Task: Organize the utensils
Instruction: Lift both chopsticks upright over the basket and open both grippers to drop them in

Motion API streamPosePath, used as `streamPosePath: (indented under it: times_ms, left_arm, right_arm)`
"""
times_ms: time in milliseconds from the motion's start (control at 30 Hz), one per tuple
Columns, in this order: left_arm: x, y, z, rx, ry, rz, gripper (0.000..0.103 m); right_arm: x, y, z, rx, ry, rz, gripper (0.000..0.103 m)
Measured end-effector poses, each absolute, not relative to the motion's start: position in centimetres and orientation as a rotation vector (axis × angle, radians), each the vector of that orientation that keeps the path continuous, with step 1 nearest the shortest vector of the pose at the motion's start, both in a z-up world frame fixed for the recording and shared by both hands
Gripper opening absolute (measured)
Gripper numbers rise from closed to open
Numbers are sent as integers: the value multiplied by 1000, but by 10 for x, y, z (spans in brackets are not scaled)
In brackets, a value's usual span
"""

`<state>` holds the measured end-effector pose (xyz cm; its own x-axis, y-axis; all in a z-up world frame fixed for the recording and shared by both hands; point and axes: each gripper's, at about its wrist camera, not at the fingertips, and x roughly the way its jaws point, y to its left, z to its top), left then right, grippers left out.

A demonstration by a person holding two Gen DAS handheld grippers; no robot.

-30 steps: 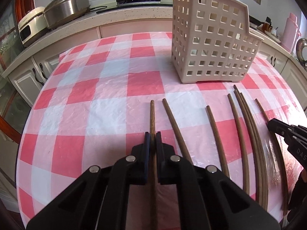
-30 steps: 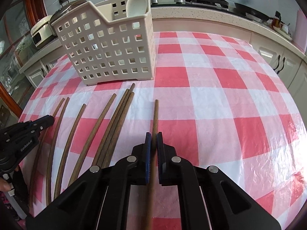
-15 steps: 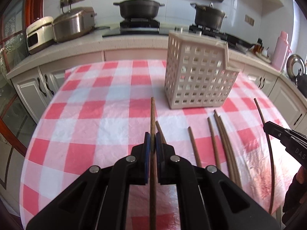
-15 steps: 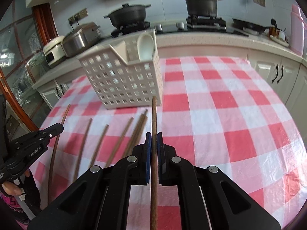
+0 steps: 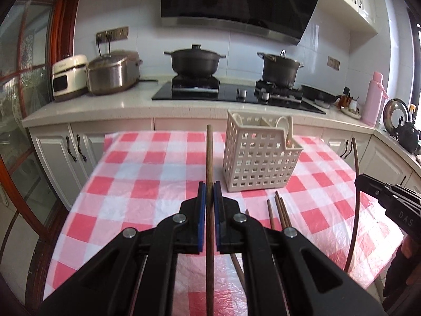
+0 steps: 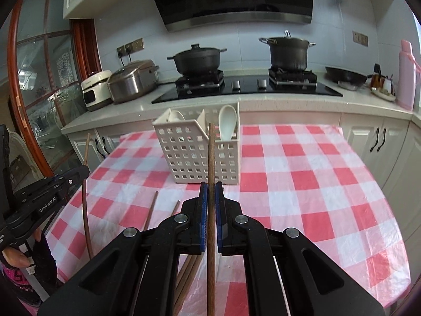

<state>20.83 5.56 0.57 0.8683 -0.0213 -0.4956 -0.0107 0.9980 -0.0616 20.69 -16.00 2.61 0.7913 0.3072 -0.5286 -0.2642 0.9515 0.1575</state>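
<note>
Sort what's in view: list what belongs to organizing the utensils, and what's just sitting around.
Job: left gripper and right gripper, each shut on a chopstick; loose chopsticks on the table; white basket; spoon.

Around: pots, rice cookers, pink flask.

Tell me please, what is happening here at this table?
A person is sorting wooden chopsticks into a white perforated utensil basket on the checkered tablecloth. The left hand-held gripper is shut on one chopstick, and the right hand-held gripper is shut on another chopstick; both are held above the table, pointing toward the basket. The basket already holds white spoons. Several more chopsticks lie on the cloth in front of it.
</note>
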Motion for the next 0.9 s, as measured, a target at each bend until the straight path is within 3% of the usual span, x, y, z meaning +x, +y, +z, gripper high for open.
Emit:
streamPosePath:
  times_ms: [400, 900]
  left_arm:
    - [186, 43, 27, -36, 439, -17, 6]
    - [215, 34, 55, -19, 400, -43, 6]
  right_arm:
    - [191, -166, 45, 72, 519, 310, 5]
    - [221, -162, 69, 37, 458, 306, 5]
